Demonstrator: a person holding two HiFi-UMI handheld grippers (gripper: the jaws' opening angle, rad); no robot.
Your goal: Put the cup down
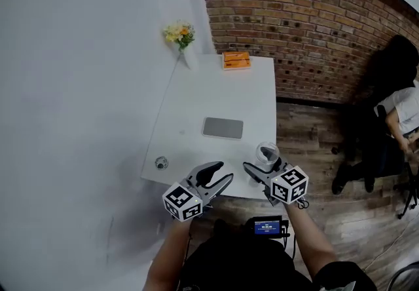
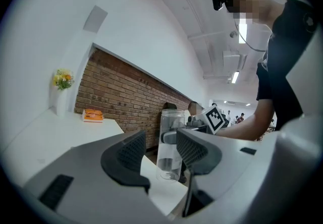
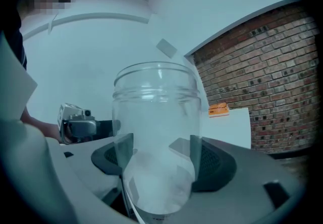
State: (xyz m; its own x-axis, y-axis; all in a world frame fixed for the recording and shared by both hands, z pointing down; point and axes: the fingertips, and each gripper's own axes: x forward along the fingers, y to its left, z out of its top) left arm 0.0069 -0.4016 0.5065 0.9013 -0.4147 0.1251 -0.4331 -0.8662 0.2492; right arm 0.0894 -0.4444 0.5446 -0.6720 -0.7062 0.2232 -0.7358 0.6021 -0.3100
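A clear, empty glass cup [image 1: 267, 152] stands upright between the jaws of my right gripper [image 1: 264, 164], near the front right corner of the white table [image 1: 196, 106]. In the right gripper view the cup [image 3: 156, 137] fills the middle and both pads press its sides, so the right gripper [image 3: 159, 162] is shut on it. From the left gripper view the cup [image 2: 170, 142] has its base at or just above the tabletop; I cannot tell which. My left gripper [image 1: 224, 172] hangs over the table's front edge, left of the cup, open and holding nothing [image 2: 161, 152].
A flat grey slab [image 1: 222, 128] lies mid-table. An orange box [image 1: 236, 59] and a vase of flowers [image 1: 181, 37] stand at the far end, by the brick wall [image 1: 308, 27]. A small round object [image 1: 161, 163] sits near the front left corner. A person [image 1: 393, 106] sits at right.
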